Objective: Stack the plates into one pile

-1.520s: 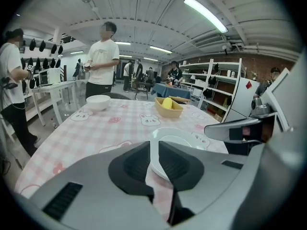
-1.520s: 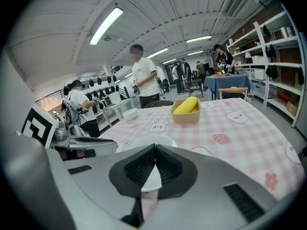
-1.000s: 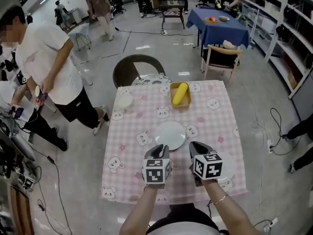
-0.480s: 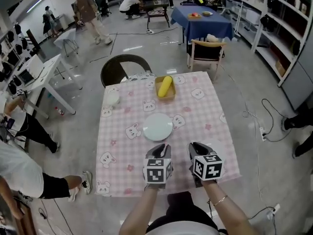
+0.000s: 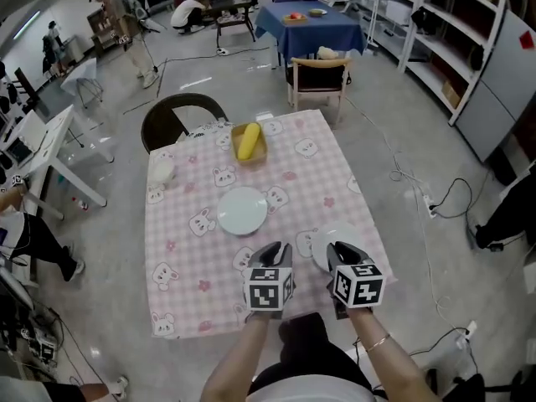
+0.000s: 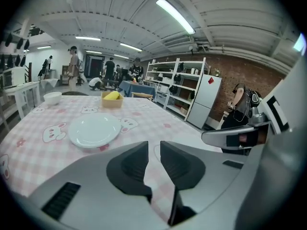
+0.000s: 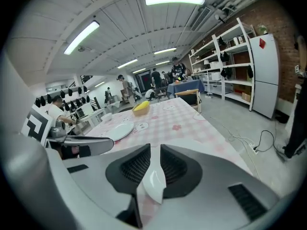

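A white plate (image 5: 242, 210) lies in the middle of the pink checked table (image 5: 180, 258); it also shows in the left gripper view (image 6: 93, 130) and the right gripper view (image 7: 120, 131). A second white plate (image 5: 333, 239) lies near the front right corner. My right gripper (image 5: 343, 258) is at its near rim: the plate's rim (image 7: 152, 181) sits between the jaws (image 7: 155, 147), which are opening. My left gripper (image 5: 270, 262) hovers over the cloth beside it. Its jaws (image 6: 153, 145) are opening too, a narrow gap with nothing in it.
A box with a yellow item (image 5: 249, 141) stands at the table's far side, and a small white bowl (image 5: 161, 172) at the far left. A dark chair (image 5: 180, 115) stands behind the table. A person's leg and shoe (image 5: 50, 258) are on the floor at left.
The head view swung. Both grippers moved right along the table's front, away from the middle plate. The second plate now shows ahead of the right gripper.
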{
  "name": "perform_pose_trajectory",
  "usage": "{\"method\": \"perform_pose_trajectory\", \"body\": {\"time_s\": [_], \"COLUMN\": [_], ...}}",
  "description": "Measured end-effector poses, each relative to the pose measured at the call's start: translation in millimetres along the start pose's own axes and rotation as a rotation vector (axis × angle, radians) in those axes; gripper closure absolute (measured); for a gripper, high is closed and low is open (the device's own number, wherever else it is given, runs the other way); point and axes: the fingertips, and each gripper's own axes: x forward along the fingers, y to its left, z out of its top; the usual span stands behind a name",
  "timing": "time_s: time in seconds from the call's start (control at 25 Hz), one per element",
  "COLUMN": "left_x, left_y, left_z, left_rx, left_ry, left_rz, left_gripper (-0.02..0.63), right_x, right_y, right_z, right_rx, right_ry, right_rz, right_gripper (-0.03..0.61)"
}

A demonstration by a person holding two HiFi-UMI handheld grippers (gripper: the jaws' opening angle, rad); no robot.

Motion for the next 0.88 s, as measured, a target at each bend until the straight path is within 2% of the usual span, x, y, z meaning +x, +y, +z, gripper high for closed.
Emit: {"method": "perform_pose_trajectory", "body": {"time_s": [0.44,0.88], "left_x": [26,57], "left_y": [-49,-74], "left_z": [-12,-23], "left_rx": [0.046,0.101], "left_ry": [0.070,0.152], "left_rz": [-0.091,-0.083], "left_gripper": [0.501,0.483], "right_x": [-38,-52], "right_y": [-52,-98], "right_z": [-14,-23], "right_rx": [0.069,0.130], "right_ry": [-0.006,-0.016], "right_rz": [-0.126,-0.177], "right_gripper": [0.503,0.503]}}
